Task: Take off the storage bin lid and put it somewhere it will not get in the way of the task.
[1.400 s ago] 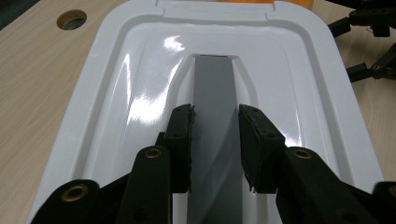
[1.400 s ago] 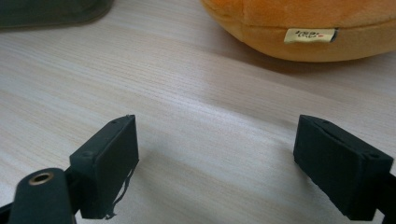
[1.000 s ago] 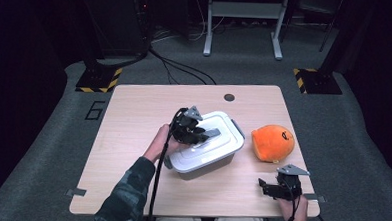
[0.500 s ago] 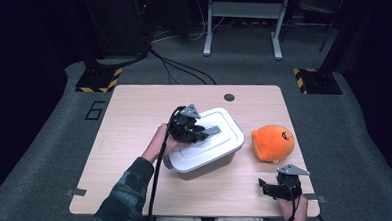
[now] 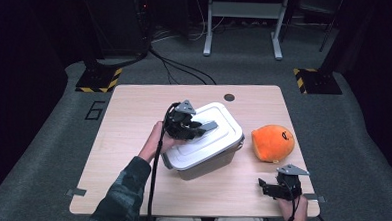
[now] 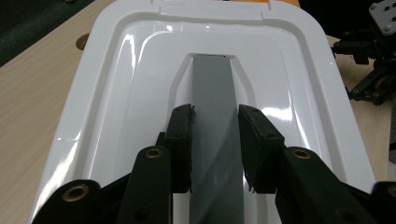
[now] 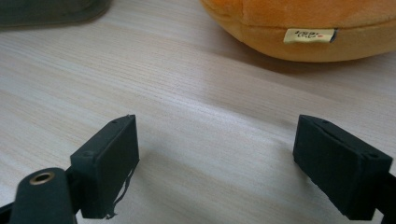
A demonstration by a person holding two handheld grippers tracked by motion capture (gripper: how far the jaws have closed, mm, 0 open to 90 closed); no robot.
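Dim lab (hazard-taped stand bases (image 5: 98, 79))

Floor: grey carpet (image 5: 362, 148), two yellow-black striped bases (image 5: 99, 80).
Furniture: wooden table (image 5: 128, 117), grey metal stand (image 5: 243, 22).
Light: dim room.

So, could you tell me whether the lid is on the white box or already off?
On. The lid sits flat on the box; the left gripper is shut on its grey handle.
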